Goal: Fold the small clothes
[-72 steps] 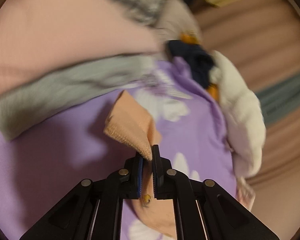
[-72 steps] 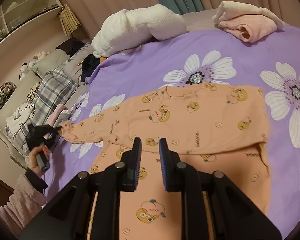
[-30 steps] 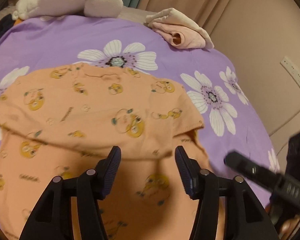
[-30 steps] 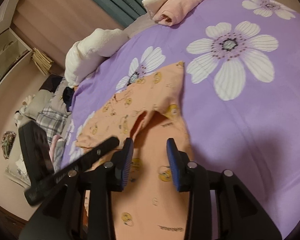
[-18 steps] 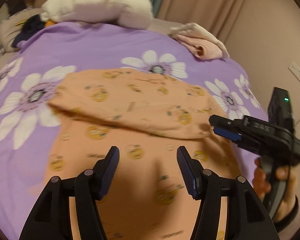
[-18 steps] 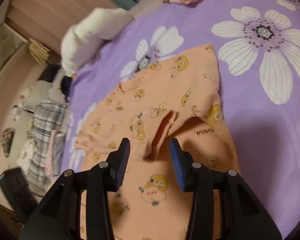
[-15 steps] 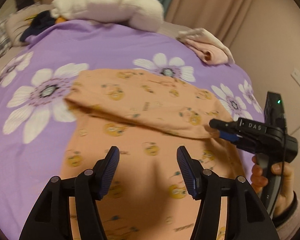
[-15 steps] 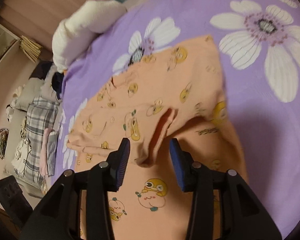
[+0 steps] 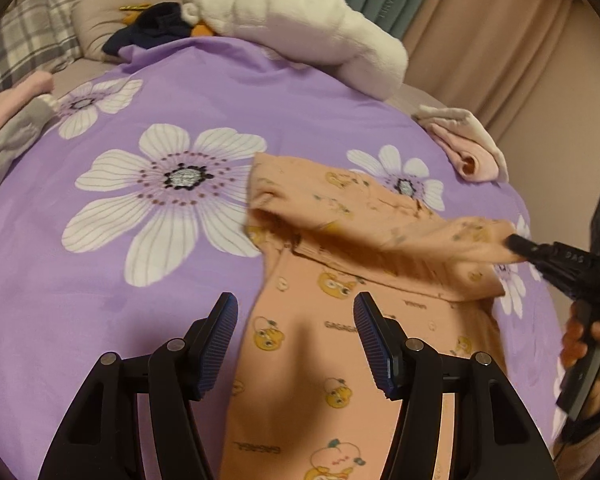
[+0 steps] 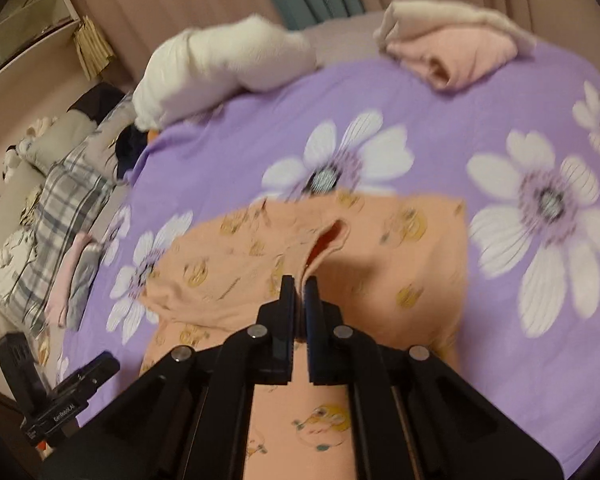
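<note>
An orange child's garment [image 9: 340, 312] printed with yellow cartoon faces lies on the purple flowered bedspread [image 9: 100, 280]. Its sleeve [image 9: 380, 220] is folded across the body and held up at its cuff. My right gripper [image 10: 299, 285] is shut on that sleeve cuff [image 10: 324, 248]; it also shows at the right of the left wrist view [image 9: 516, 242]. My left gripper [image 9: 296, 328] is open and empty, hovering just above the garment's left side. The garment also shows in the right wrist view [image 10: 400, 264].
A white fluffy blanket [image 9: 300, 20] and a folded pink-and-white garment [image 9: 468, 148] lie at the bed's far edge. Plaid and grey clothes [image 9: 24, 52] are piled at the left. Curtains [image 9: 460, 20] hang behind the bed.
My right gripper has shut on the sleeve cuff and lifted it, pulling the sleeve across the body to the right. My left gripper has stayed open and shifted left over the garment's edge.
</note>
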{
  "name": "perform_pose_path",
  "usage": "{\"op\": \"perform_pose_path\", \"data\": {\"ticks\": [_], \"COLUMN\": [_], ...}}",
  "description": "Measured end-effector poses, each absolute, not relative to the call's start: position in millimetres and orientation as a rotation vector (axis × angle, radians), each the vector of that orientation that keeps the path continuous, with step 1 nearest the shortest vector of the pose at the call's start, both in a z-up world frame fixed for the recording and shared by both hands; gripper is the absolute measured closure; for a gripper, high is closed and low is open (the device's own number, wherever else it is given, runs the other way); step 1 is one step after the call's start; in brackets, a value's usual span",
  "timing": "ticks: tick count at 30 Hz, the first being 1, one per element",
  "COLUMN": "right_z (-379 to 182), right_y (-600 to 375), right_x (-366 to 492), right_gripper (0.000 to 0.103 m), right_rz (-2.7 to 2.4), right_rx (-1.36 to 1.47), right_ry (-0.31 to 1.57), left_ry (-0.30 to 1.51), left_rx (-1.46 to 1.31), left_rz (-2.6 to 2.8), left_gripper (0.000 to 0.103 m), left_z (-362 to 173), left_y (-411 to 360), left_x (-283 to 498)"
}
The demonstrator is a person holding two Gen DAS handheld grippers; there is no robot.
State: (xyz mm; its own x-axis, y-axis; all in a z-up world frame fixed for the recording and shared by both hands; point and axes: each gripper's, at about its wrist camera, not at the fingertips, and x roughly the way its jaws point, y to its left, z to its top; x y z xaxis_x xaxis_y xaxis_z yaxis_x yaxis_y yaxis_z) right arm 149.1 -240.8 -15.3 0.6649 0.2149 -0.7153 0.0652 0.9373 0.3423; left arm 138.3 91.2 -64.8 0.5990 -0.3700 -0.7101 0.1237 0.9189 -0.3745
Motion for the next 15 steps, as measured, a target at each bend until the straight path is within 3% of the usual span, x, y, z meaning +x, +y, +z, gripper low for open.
{"op": "perform_pose_path", "data": {"ticks": [11,15], "right_z": [-83,-74], "right_y": [-290,-292], "right_x": [151,144], "right_gripper": [0.096,0.094], "right_rz": [-0.115,-0.104], "right_rx": [0.359,0.35], "right_ry": [0.986,0.942], "left_ry": [0.927,0.926], "left_rx": [-0.301,-0.291], "left_rz": [-0.307,-0.351], "left_gripper": [0.044,0.044], "left_z": [-74,-69], "left_y": [81,66], "left_x": [165,185]}}
